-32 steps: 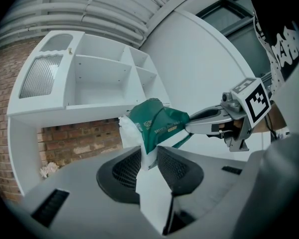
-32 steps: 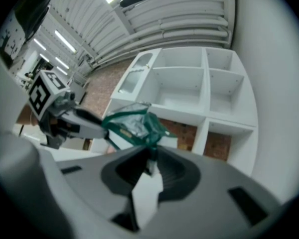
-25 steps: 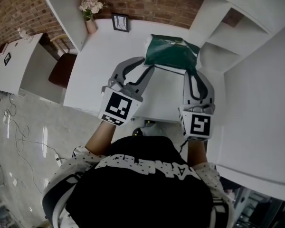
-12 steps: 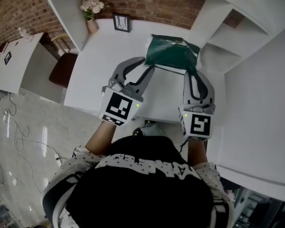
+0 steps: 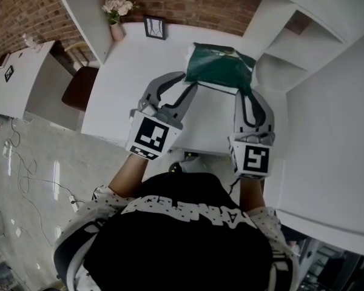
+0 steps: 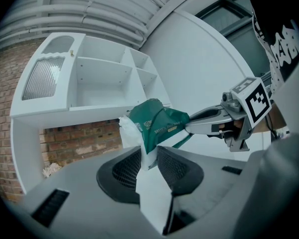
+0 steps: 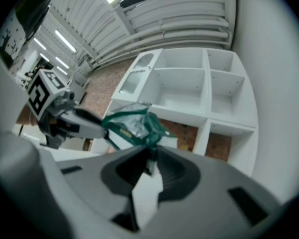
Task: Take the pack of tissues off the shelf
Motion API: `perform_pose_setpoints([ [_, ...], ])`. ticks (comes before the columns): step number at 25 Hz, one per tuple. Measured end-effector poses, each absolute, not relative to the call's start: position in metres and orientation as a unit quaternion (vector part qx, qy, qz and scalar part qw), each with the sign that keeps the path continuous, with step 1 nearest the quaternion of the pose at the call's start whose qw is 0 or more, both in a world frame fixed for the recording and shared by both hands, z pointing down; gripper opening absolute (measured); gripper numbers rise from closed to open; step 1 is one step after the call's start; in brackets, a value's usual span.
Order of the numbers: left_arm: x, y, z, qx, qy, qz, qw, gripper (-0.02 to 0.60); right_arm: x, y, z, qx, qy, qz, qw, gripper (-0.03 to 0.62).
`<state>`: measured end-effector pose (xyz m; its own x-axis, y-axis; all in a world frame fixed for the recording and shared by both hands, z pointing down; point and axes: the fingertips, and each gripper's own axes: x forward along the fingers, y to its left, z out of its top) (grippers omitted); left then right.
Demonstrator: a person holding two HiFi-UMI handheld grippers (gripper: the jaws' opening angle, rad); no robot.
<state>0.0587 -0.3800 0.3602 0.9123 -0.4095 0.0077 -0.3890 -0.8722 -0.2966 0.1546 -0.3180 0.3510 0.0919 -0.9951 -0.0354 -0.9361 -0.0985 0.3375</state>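
The pack of tissues (image 5: 219, 67) is dark green with a white side, and both grippers hold it in the air over the white desk (image 5: 130, 71). My left gripper (image 5: 185, 92) is shut on its left end. In the left gripper view the pads pinch the pack's (image 6: 157, 122) white and green edge at the left gripper (image 6: 148, 158). My right gripper (image 5: 242, 93) is shut on the right end. In the right gripper view the right gripper (image 7: 151, 157) clamps a thin green corner of the pack (image 7: 131, 125). The white shelf unit (image 7: 199, 91) stands behind it.
A vase of flowers (image 5: 115, 12) and a small picture frame (image 5: 153, 28) stand at the desk's far edge by the brick wall. A brown chair (image 5: 79, 88) and another white table (image 5: 17, 71) lie to the left. The shelf compartments (image 5: 291, 44) rise at the right.
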Motion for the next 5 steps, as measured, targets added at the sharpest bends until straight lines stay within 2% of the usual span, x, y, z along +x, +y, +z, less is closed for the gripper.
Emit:
perform_pose_setpoints([
  [5,0.058,-0.38,0.3596,-0.967,0.207,-0.035,0.146,0.129,0.1541,-0.3179,0.3507,0.73,-0.661,-0.128,0.115,0.081],
])
